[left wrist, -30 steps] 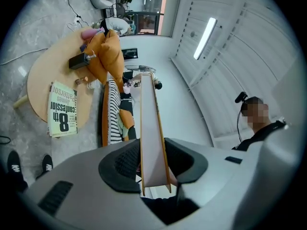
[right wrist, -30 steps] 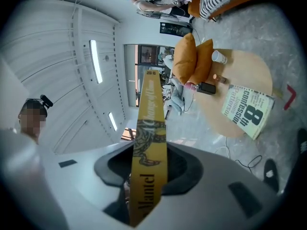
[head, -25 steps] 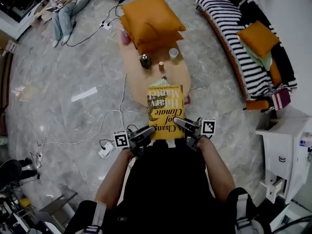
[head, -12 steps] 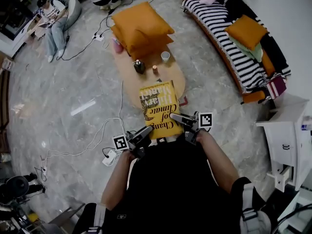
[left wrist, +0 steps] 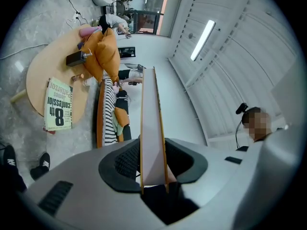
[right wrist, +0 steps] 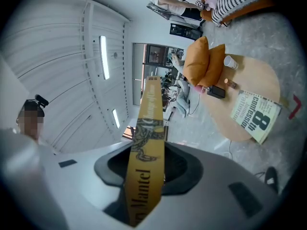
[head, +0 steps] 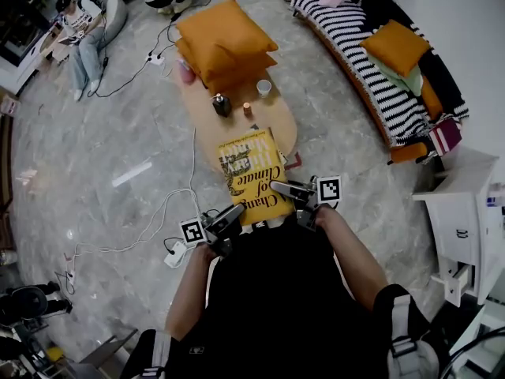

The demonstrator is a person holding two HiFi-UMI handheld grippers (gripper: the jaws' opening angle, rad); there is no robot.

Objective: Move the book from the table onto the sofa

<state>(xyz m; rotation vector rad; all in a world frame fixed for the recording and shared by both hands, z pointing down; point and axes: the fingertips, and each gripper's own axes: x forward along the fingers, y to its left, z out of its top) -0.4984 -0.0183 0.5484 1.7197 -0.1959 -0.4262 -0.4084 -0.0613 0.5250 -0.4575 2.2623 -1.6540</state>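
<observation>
Left claw point(head: 234, 212) clamps the page edge of the yellow book point(head: 254, 176), and right claw point(head: 279, 187) clamps its spine. The book hangs at the near end of the table point(head: 280, 126), long axis pointing ahead. The striped sofa point(head: 355, 38) lies rightward, nearer the right claw.

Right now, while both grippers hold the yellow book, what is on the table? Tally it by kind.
Orange cushions: 2
Book: 1
White cup: 1
Dark container: 1
Small brown jar: 1
Pink item: 1
Total: 7
</observation>
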